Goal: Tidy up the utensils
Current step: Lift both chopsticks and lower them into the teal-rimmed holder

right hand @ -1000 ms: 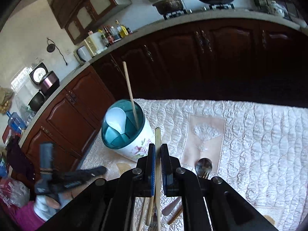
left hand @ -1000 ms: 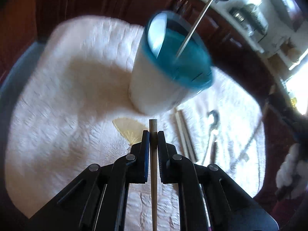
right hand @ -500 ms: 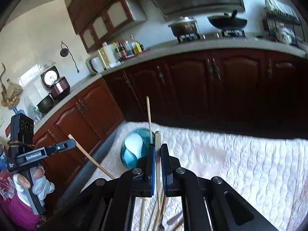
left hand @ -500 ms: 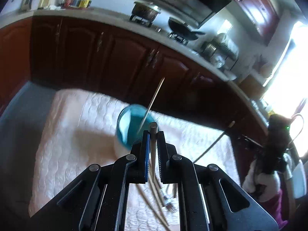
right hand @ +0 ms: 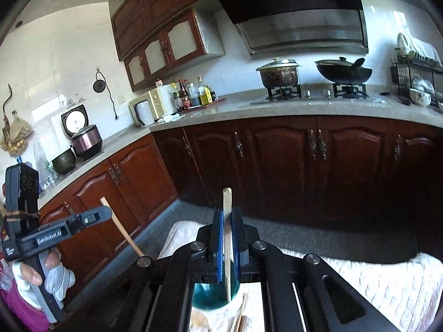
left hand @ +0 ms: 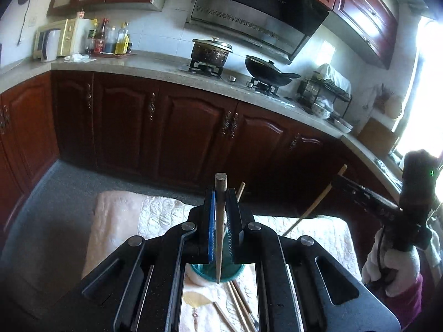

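Left gripper (left hand: 220, 207) clamped a wooden chopstick (left hand: 220, 238) above the teal utensil holder (left hand: 218, 272); right gripper (right hand: 227, 229) likewise gripped a second chopstick (right hand: 227, 238).

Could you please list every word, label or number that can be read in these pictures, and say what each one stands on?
"GenRobot.AI": white print on the black body of the left hand-held gripper, seen in the right wrist view.
A small white label at that gripper's rear: too blurred to read.
Labels on the glass sauce and oil bottles on the grey countertop: too small to read.

Two upright chopsticks (left hand: 220, 221) (right hand: 227, 238) — over teal holder (left hand: 216, 272).
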Available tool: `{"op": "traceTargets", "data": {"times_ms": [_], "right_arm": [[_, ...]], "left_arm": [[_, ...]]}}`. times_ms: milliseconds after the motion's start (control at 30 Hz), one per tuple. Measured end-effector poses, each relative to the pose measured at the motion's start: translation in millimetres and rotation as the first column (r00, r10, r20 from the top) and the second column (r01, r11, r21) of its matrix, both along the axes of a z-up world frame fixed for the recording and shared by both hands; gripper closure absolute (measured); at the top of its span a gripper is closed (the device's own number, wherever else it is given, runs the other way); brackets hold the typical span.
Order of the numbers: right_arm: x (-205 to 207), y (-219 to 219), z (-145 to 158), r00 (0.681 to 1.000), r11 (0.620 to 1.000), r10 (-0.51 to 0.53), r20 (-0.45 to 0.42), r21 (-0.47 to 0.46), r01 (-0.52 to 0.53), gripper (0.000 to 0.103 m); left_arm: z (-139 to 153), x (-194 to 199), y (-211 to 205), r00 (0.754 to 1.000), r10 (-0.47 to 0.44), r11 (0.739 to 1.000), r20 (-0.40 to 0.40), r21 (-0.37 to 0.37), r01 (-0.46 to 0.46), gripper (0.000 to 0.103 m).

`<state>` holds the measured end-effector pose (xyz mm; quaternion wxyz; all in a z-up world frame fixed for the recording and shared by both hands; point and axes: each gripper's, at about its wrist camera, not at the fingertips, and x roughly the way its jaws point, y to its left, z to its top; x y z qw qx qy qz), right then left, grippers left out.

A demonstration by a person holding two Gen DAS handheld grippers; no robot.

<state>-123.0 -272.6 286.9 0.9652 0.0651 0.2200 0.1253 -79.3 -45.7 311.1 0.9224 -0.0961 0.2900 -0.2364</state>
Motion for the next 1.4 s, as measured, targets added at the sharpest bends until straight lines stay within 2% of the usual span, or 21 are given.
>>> {"op": "traceTargets", "data": {"times_ms": [133, 300, 500, 600, 800, 933, 1067, 1167, 1267, 1333, 1400], "right_arm": [[21.0, 5.6, -2.1, 1.0, 1.0, -0.004, -0.004, -0.01, 0.004, 0.098], [44.3, 12.2, -21.7, 0.999, 1.0, -0.005, -0.043, -0.012, 0.004, 0.098], [68.4, 17.8, -63.2, 0.99, 1.0, 0.011, -0.137, 0.002, -0.01, 0.098], [76.6, 17.7, -81.3, 0.982, 1.0, 0.024, -0.186, 0.007, -0.023, 0.098], [91.4, 13.1, -107.3, 0.968, 0.999, 0.032, -0.248, 0.028, -0.026, 0.098], [94.5, 7.7, -114.2, 0.966, 0.998, 0.026, -0.259, 0.067, -0.009, 0.098], [92.6, 5.5, -119.8, 0.961, 0.997, 0.022, -0.274, 0.076, -0.001, 0.078], [85.6, 4.6, -123.7, 0.96, 0.996, 0.026, -0.28, 0.084, -0.003, 0.077], [77.0, 4.8, -126.5, 0.958, 0.997, 0.029, -0.286, 0.083, -0.005, 0.076], [70.8, 5.5, -127.8, 0.956, 0.997, 0.028, -0.291, 0.074, -0.007, 0.075], [62.5, 7.1, -128.8, 0.955, 0.998, 0.027, -0.294, 0.063, -0.009, 0.074]], "left_arm": [[2.6, 12.5, 2.4, 1.0, 0.014, 1.0, 0.0, 0.0, -0.014, 0.097], [-0.2, 25.0, -1.7, 1.0, 0.023, 0.999, 0.002, 0.039, -0.024, 0.097], [-29.4, 31.3, -16.1, 0.999, 0.054, 0.991, 0.009, 0.126, -0.054, 0.097], [-49.9, 37.1, -24.9, 0.999, 0.041, 0.989, -0.033, 0.145, -0.035, 0.097], [-77.0, 49.6, -33.6, 0.995, 0.05, 0.988, -0.09, 0.149, -0.036, 0.097], [-86.3, 52.6, -34.9, 0.992, 0.06, 0.988, -0.109, 0.147, -0.044, 0.097], [-91.4, 53.4, -33.1, 0.989, 0.082, 0.988, -0.123, 0.138, -0.065, 0.097], [-94.6, 52.3, -32.1, 0.987, 0.088, 0.989, -0.131, 0.129, -0.071, 0.095], [-96.0, 49.2, -32.3, 0.987, 0.091, 0.989, -0.135, 0.131, -0.073, 0.08], [-96.0, 45.5, -32.5, 0.987, 0.092, 0.989, -0.133, 0.128, -0.075, 0.064], [-94.5, 40.5, -32.6, 0.988, 0.094, 0.989, -0.124, 0.128, -0.078, 0.058]]}}
